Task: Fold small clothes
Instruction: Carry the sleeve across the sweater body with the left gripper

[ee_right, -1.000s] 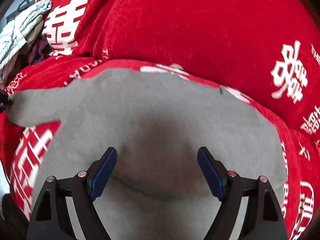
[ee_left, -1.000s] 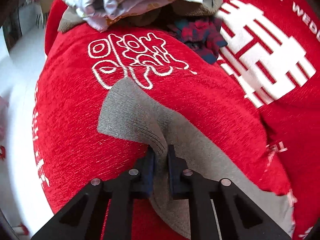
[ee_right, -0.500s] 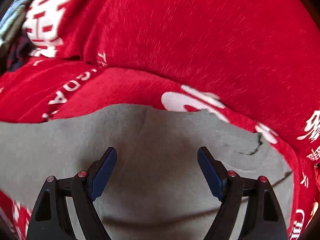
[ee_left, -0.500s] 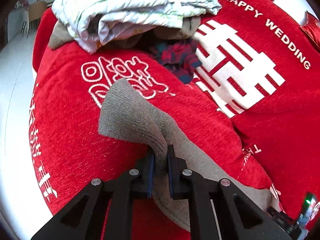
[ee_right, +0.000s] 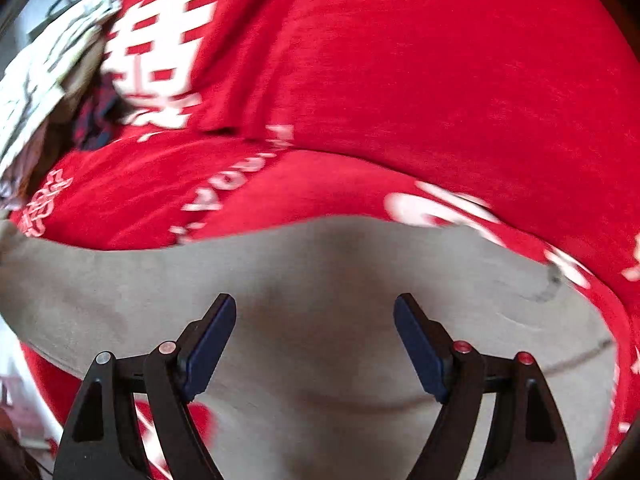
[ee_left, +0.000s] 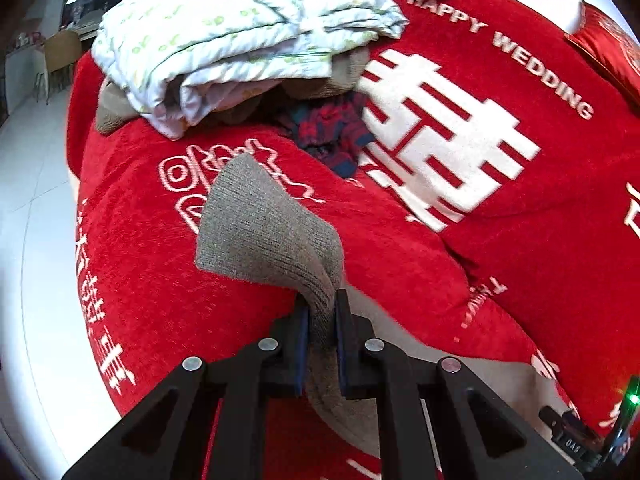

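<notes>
Inspecting, left wrist view first:
Left tongs [ee_left: 320, 312]: mine, clenched on a bunched fold of the grey knit garment [ee_left: 268, 236]; fabric is pinched between both pads.
Grey knit garment: its ribbed end stands up ahead of the tongs, raised off the red cover [ee_left: 400, 248]; the rest trails down past the tongs toward the lower right, lying on the cover.
Red cover: plush, printed with white characters and the words HAPPY WEDDING; it drapes a cushioned seat and a backrest.
Clothes pile: a folded white printed cloth [ee_left: 240, 40] lies on top of a brown garment [ee_left: 112, 112] at the far end of the seat; a dark plaid garment [ee_left: 332, 132] sits just beside them, against the backrest.
Other item: a small device with a green light [ee_left: 630, 400] shows at the lower right edge.

Right wrist view:
Right tongs [ee_right: 315, 320]: mine, released, the two pads well apart, nothing between them.
Grey knit garment [ee_right: 320, 280]: spread broad and mostly flat on the red cover [ee_right: 400, 80], directly under and ahead of the tongs; whether the pads touch the fabric I cannot tell.
Garment left end: narrows and runs off toward the left edge of the view.
Clothes pile: the white printed cloth [ee_right: 44, 76] and plaid garment [ee_right: 96, 116] appear blurred at the upper left.
</notes>
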Demonstrator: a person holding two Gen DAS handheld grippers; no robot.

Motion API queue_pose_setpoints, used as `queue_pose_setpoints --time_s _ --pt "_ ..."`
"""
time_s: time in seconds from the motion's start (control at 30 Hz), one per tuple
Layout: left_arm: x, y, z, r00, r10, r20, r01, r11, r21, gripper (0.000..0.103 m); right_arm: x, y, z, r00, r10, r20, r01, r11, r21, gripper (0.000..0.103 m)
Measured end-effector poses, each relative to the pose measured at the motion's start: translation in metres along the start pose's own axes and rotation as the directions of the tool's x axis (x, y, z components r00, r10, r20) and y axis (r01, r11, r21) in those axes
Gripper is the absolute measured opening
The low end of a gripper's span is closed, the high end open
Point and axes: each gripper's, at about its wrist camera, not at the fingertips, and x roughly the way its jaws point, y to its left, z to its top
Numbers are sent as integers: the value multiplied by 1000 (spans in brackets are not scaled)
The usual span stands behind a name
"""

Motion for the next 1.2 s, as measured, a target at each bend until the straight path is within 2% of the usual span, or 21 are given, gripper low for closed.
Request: queue_pose_setpoints --time_s 0.27,0.47,0.63,0.9,1.2 --pt "-13 -72 -20 998 -35 -52 41 991 129 13 -22 -63 -50 999 -44 -28 45 997 66 84" --pt "-17 -134 -51 996 -14 -85 35 968 250 13 -35 -88 -75 999 -28 -23 31 994 103 84" --pt "-18 -177 -83 993 -13 -117 50 946 320 12 -49 -102 -104 999 -51 -1 50 996 79 84" --pt "-24 -223 -109 990 -7 -140 58 928 369 12 -72 -128 -135 995 -96 29 95 995 25 84" --pt "-43 -279 -135 992 -19 -128 74 892 447 12 -94 -168 -154 992 -111 67 103 988 113 84"
